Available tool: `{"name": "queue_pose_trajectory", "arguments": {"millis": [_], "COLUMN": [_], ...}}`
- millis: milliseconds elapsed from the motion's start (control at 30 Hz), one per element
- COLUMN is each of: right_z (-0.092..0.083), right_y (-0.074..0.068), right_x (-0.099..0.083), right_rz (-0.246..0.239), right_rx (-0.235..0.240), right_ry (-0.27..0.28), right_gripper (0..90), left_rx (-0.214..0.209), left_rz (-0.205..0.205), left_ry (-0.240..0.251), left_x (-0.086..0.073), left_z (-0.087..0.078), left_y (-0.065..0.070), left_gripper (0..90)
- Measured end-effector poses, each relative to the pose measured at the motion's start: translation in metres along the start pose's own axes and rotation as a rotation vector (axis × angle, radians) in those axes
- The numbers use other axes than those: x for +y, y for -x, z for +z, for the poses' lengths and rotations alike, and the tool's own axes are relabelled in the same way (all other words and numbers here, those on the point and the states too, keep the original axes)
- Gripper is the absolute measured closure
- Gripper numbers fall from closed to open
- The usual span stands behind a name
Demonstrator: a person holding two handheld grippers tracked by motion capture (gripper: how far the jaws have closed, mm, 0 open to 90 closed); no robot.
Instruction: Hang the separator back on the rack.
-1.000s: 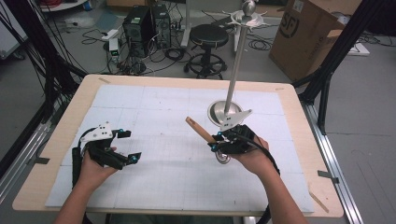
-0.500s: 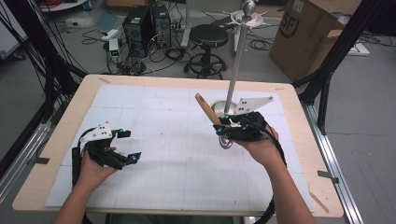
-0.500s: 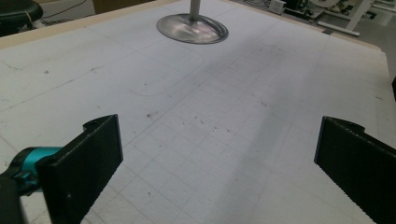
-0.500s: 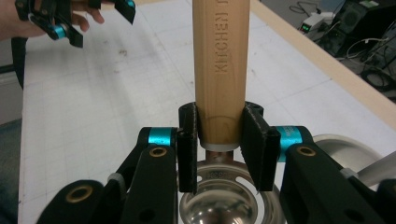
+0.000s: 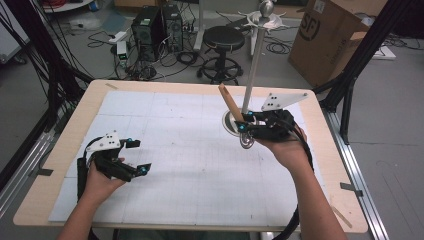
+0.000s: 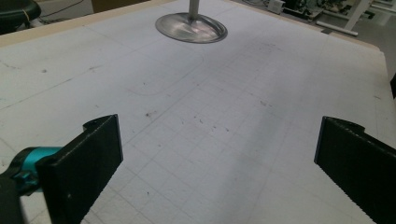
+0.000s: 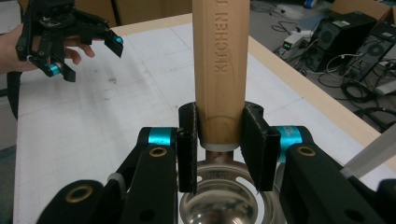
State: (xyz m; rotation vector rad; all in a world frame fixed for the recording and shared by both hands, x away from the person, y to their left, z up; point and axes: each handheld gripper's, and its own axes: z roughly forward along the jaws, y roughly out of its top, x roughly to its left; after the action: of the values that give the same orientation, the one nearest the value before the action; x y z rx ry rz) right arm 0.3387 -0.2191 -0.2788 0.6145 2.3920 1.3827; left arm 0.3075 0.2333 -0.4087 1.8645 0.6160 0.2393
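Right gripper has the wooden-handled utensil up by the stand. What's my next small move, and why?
Probably keep lifting the utensil toward the hooks: the right gripper clamps its handle beside the stand's pole, far below them. The left gripper rests open.

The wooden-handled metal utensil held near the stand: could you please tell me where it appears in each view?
High view: the wooden-handled metal utensil sits right of centre, clamped by the right gripper.
Left gripper view: not in it.
Right gripper view: its handle rises at centre between the jaws.
Shared landmark: the round metal stand base.
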Motion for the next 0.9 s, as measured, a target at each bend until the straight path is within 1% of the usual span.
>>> {"name": "queue_pose_trajectory", "arguments": {"millis": [133,167,200,300,400,467,500,667,833,900], "right_z": [-0.002,-0.003,-0.003,-0.007,-0.013,-0.019,-0.021,-0.030,-0.036,-0.038], "right_y": [0.000,0.000,0.001,0.002,0.005,0.007,0.008,0.012,0.016,0.018], "right_x": [0.002,0.002,0.002,0.003,0.004,0.006,0.006,0.009,0.010,0.010], "right_rz": [-0.006,0.000,-0.006,0.008,0.016,0.034,0.036,0.046,0.040,0.048], "right_rx": [-0.010,-0.015,-0.019,-0.029,-0.049,-0.052,-0.062,-0.087,-0.105,-0.117], "right_ry": [0.005,0.005,0.011,0.020,0.044,0.063,0.069,0.075,0.080,0.083], "right_gripper": [68.8,68.9,68.9,68.9,68.9,68.9,68.8,68.9,68.8,68.7], "left_rx": [-0.001,-0.001,0.000,0.000,0.000,-0.001,-0.003,-0.001,-0.002,-0.002], "left_rz": [0.000,0.000,-0.001,-0.001,0.000,-0.002,-0.001,0.001,-0.002,-0.002], "left_ry": [0.002,0.002,0.003,0.007,0.006,0.005,0.006,0.008,0.007,0.007], "left_x": [0.000,0.000,0.000,0.000,0.000,0.000,0.000,0.000,0.000,0.000], "left_z": [0.000,0.000,0.000,0.000,-0.001,0.000,0.000,-0.001,-0.001,-0.001], "left_y": [0.000,0.000,0.000,0.000,0.000,0.001,0.001,0.001,0.001,0.001], "left_gripper": [1.6,1.6,1.6,1.6,1.6,1.6,1.6,1.6,1.6,1.6]}}
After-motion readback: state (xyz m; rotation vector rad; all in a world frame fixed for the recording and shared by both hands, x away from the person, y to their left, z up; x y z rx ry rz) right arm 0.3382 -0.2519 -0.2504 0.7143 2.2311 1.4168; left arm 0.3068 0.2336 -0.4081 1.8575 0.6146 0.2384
